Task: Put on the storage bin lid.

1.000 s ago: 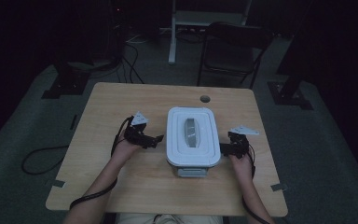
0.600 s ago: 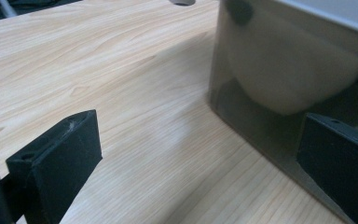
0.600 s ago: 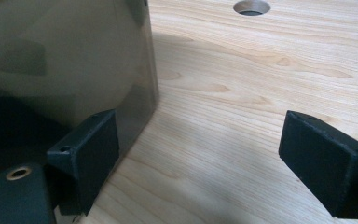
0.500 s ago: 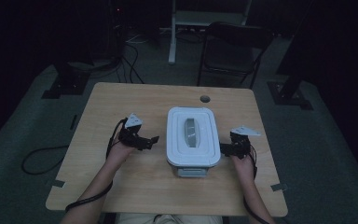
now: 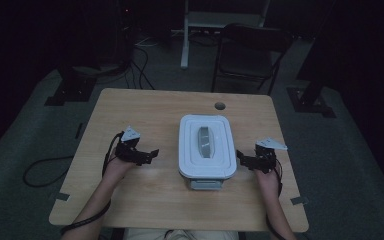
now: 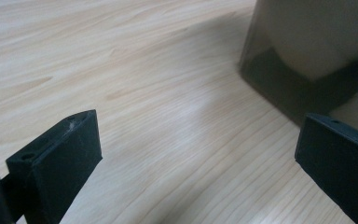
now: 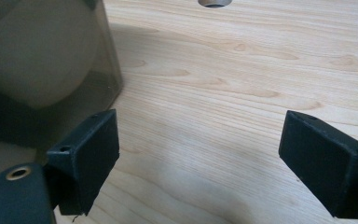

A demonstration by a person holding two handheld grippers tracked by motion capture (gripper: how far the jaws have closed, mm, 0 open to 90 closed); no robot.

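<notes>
A white-lidded container (image 5: 207,145) sits near the middle of the wooden surface (image 5: 130,210), its long side running away from the person, with a small latch tab sticking out at the near end. The left hand-held gripper (image 5: 150,154) hovers off the container's left side with a clear gap between them, its jaws spread wide; in the left gripper view the smoky translucent wall of the box (image 6: 307,56) is up at the right, with something pale and rounded showing through it. The right hand-held gripper (image 5: 241,158) is much closer in, right at the container's right edge, jaws likewise wide apart and holding nothing; in the right gripper view its left jaw is almost against the tinted wall (image 7: 42,70). From where I stand the worry is the uneven approach: if the right side makes contact first while the left is well apart, I'd expect the box to slide or swivel leftward across the smooth wood rather than be caught. The walls look slick and slightly tapered, so a squeeze from both sides low down could let it squirt upward or tip. If they mean to lift it by the lid rim, I can't tell whether the latches are fastened; an unlatched lid might come away alone. The trailing cables near the wrists could also snag.
</notes>
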